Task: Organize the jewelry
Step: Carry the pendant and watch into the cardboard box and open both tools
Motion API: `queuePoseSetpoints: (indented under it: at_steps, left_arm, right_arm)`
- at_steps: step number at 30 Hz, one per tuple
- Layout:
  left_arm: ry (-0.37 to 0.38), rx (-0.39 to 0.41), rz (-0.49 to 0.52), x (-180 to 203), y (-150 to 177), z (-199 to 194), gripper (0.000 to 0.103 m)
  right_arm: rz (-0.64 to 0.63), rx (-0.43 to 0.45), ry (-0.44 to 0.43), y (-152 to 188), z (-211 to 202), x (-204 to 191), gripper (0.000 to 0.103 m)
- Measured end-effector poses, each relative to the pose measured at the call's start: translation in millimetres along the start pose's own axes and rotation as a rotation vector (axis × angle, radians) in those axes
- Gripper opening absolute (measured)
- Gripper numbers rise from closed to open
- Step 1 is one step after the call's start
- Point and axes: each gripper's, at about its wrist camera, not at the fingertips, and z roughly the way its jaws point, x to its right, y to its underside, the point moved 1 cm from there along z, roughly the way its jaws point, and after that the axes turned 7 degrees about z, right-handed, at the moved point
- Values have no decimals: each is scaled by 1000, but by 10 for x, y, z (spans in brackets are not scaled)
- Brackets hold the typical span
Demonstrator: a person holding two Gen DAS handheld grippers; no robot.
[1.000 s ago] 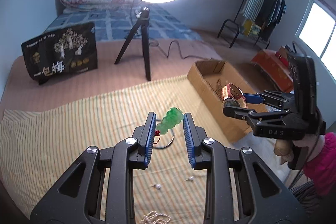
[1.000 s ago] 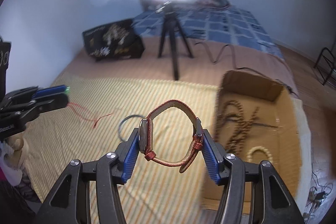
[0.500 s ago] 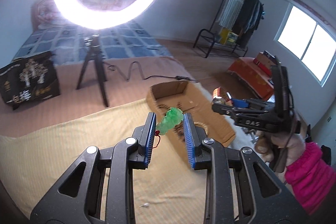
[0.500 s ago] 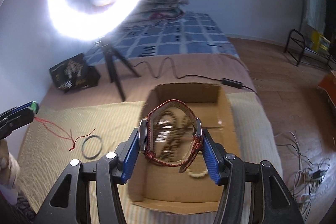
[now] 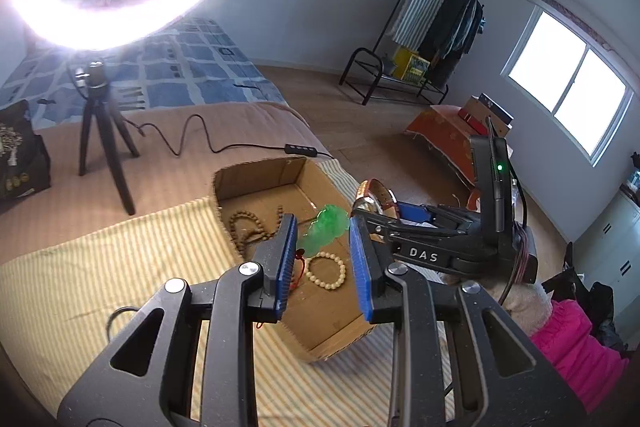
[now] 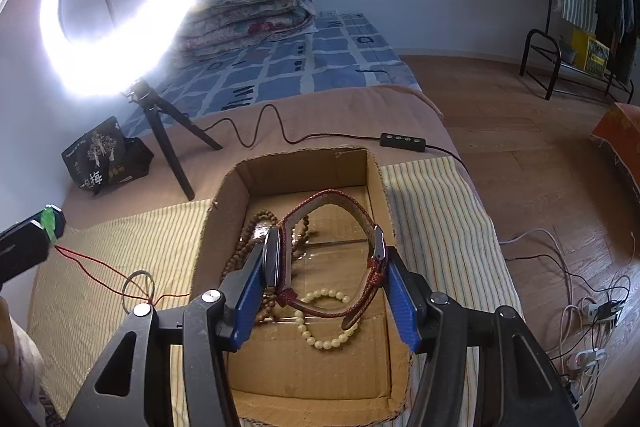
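My left gripper (image 5: pixel 322 227) is shut on a green jade pendant (image 5: pixel 326 231), whose red cord (image 6: pixel 100 271) trails down to the striped cloth. The pendant hangs over the near left part of the open cardboard box (image 5: pixel 256 175). My right gripper (image 6: pixel 326 259) is shut on a watch (image 6: pixel 274 259) with a red woven strap and holds it above the middle of the box (image 6: pixel 224 227). A brown bead string (image 6: pixel 240 255) and a cream bead bracelet (image 6: pixel 324 339) lie inside the box. In the left wrist view the right gripper (image 5: pixel 384 211) stands close beside my left fingers.
The box sits on a yellow striped cloth (image 6: pixel 432 211) on a bed. A thin ring (image 6: pixel 138 287) lies on the cloth left of the box. Behind stand a ring light on a tripod (image 6: pixel 168 147), a black bag (image 6: pixel 104 155) and a cable controller (image 6: pixel 404 141).
Both grippers have swung right from over the striped cloth to over the box, each keeping its grip. The pendant's cord has dragged along the cloth.
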Motion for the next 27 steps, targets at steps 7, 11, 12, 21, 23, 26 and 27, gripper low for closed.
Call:
queuePoseSetpoints:
  at_steps: [7,11,12,21,23,26,27]
  left_arm:
    - [32,-8,-2,130,-51,231,26]
    - [59,-19,-38,145,-54,340,26]
    - [59,-21,-38,153,-51,364,26]
    - [24,-89,-32,108,187,589,26]
    - [18,-111,-34,73,261,651,26]
    - [11,-136,-29,61,354,702,26]
    - [8,-143,-27,58,381,714,26]
  right_arm:
    - [25,-22,2,6,135,138,58]
    - [23,-35,7,26,186,171,58]
    - [22,-39,8,32,200,180,58]
    - [19,-74,18,101,333,225,58]
    - [20,-83,20,121,364,225,58]
    - [18,-93,24,139,405,219,58]
    - [18,-94,25,142,413,216,58]
